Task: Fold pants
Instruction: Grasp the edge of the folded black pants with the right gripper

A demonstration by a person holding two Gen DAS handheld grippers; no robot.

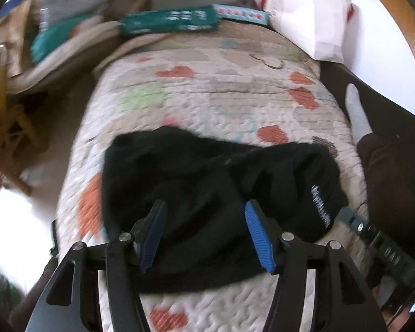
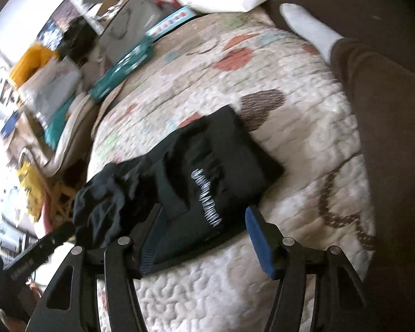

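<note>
Pants: black pants (image 1: 196, 182) lie bunched and partly folded on the quilt (image 1: 235, 88), in the lower middle of the left wrist view; in the right wrist view they (image 2: 179, 177) run from centre to lower left.
Logo: white lettering (image 1: 319, 207) shows on the pants at right of centre in the left view, and mid-frame (image 2: 207, 193) in the right view, on the flatter folded part.
Left claw: the left claw (image 1: 204, 229) is released, its blue pads spread wide at bottom centre, over the pants' near edge; whether the pads touch the cloth I cannot tell.
Right claw: the right claw (image 2: 203, 232) is released too, jaws wide apart at bottom centre; its left finger overlaps the pants' near edge, its right finger is over bare quilt.
Other tool: the right claw's dark body shows at the lower right of the left view, beside the pants.
Quilt: white, stitched, with red, green and brown patches; it covers the middle of both views.
Leg: a brown-trousered leg (image 2: 387, 138) with a white sock (image 2: 307, 25) lies along the right side of the right view, on the quilt's edge.
Clutter: green boxes (image 1: 168, 20) and a white bag (image 1: 304, 11) sit beyond the quilt at the top of the frame; all blurred.
</note>
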